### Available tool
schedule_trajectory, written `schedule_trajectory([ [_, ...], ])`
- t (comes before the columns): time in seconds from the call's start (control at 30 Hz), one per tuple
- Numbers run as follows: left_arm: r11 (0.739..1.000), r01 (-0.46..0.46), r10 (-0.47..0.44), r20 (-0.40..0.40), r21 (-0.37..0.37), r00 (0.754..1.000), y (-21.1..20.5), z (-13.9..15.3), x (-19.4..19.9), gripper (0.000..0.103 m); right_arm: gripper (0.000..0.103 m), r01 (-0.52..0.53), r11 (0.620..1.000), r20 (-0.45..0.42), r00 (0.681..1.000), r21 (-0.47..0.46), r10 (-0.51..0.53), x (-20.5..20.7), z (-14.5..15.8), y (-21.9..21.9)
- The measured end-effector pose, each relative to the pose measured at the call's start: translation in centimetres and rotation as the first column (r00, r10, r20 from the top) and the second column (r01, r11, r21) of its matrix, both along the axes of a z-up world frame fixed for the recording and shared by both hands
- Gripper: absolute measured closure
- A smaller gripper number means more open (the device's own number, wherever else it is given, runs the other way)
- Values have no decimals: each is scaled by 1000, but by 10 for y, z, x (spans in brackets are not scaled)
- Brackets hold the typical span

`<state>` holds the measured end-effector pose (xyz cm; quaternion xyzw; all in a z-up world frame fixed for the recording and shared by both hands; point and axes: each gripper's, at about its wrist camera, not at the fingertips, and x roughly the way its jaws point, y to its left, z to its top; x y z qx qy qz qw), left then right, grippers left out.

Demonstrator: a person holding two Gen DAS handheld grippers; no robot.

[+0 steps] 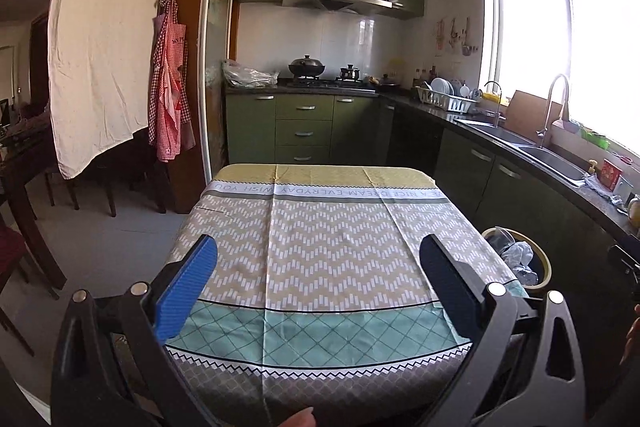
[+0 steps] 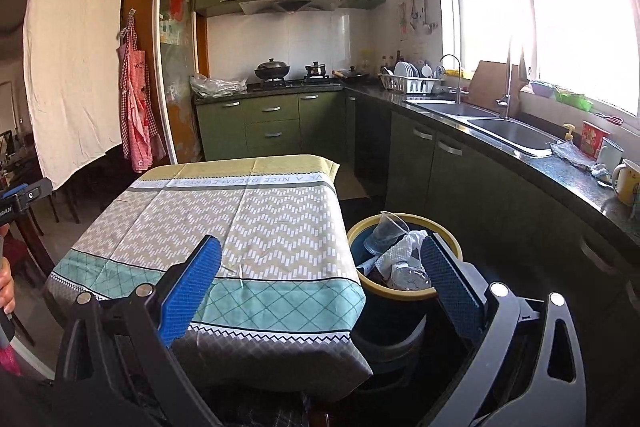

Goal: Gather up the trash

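A small table with a patterned cloth [image 1: 320, 239] stands in the kitchen; it also shows in the right wrist view [image 2: 224, 223]. A yellow-rimmed trash bin [image 2: 360, 227] stands on the floor at the table's right side, holding a clear plastic cup [image 2: 390, 227], crumpled white paper [image 2: 400, 247] and other trash. The bin also shows in the left wrist view [image 1: 548, 263]. My left gripper [image 1: 318, 259] is open and empty above the near part of the table. My right gripper [image 2: 322, 259] is open and empty, over the table's right edge beside the bin.
A green kitchen counter with a double sink [image 2: 512, 131] runs along the right under the window. A stove with pots [image 1: 316, 73] is at the back. A dish rack [image 1: 444, 99], mugs [image 2: 626, 181] and a red apron [image 1: 168, 83] on the left door frame.
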<state>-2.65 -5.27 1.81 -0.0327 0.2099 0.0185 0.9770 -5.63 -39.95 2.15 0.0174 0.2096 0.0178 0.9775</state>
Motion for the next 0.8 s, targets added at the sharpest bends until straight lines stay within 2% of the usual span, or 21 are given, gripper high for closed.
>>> schedule_trajectory([
  [0.3, 1000, 12, -12, 3, -28, 1000, 7, 2, -8, 7, 5, 11, 1000, 8, 1000, -2, -11, -3, 3, -4],
  [0.8, 1000, 26, -26, -14, -16, 1000, 4, 0, -7, 7, 5, 3, 1000, -1, 1000, -1, -3, 4, 1, -9],
])
